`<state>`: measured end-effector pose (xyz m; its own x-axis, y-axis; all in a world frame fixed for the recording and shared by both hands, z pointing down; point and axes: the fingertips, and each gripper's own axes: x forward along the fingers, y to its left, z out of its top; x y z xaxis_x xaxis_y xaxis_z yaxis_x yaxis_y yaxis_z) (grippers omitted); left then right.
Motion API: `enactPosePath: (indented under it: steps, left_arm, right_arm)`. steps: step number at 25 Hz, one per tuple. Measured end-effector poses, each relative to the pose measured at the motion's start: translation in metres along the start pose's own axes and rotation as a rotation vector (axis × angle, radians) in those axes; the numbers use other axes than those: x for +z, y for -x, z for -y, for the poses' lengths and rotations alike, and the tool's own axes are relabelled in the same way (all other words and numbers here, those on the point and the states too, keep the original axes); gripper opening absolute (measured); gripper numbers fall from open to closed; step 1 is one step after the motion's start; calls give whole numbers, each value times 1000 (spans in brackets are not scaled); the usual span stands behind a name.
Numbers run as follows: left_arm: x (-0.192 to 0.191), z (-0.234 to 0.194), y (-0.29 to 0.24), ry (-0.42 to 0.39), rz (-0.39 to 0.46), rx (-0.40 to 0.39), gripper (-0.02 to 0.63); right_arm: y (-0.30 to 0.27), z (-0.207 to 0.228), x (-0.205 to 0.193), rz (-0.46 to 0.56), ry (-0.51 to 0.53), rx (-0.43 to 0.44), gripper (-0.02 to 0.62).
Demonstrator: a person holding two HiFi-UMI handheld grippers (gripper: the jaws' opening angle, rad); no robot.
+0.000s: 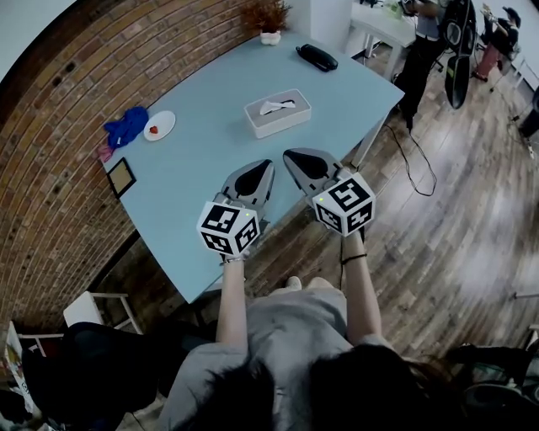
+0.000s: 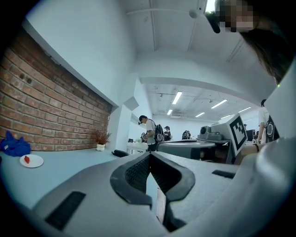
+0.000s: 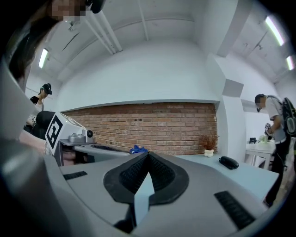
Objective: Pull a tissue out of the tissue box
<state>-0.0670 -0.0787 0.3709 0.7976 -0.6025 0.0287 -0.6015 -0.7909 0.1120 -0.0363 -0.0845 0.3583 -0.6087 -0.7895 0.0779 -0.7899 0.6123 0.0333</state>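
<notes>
The grey tissue box (image 1: 277, 113) sits on the light blue table (image 1: 202, 160), with a white tissue (image 1: 275, 106) poking out of its top slot. Both grippers hover side by side over the table's near edge, short of the box, and point level toward it. My left gripper (image 1: 267, 166) (image 2: 149, 156) is shut, its tips meeting with nothing between them. My right gripper (image 1: 290, 156) (image 3: 148, 155) is shut and empty too. The box is hidden in both gripper views.
A blue cloth (image 1: 126, 126), a white plate (image 1: 159, 125) with a red item and a small picture frame (image 1: 121, 177) lie at the table's left by the brick wall. A black case (image 1: 317, 57) and potted plant (image 1: 269, 21) stand at the far end. A person (image 1: 425, 42) stands beyond.
</notes>
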Motion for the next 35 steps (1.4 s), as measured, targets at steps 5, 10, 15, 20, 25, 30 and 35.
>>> enactPosePath:
  steps: [5, 10, 15, 20, 25, 30, 35]
  left_arm:
    - [-5, -18, -9, 20, -11, -5, 3]
    - [-11, -27, -24, 46, -18, -17, 3]
    - [-19, -41, -44, 60, -35, -3, 3]
    - [-25, -62, -66, 75, -57, 27, 3]
    - [-38, -81, -92, 105, -82, 62, 3]
    - [-43, -98, -118, 127, -96, 98, 3]
    - [-48, -112, -136, 149, -109, 145, 3]
  right_arm:
    - [-16, 14, -3, -15, -4, -17, 0]
    - [-25, 29, -11, -57, 14, -28, 0]
    - [-40, 52, -18, -70, 7, -24, 0]
    - [-60, 79, -26, -84, -15, -7, 0]
    - [-81, 102, -42, -116, -20, 38, 0]
    - [-102, 128, -50, -138, -38, 81, 0]
    - [-119, 144, -58, -173, -34, 147, 0]
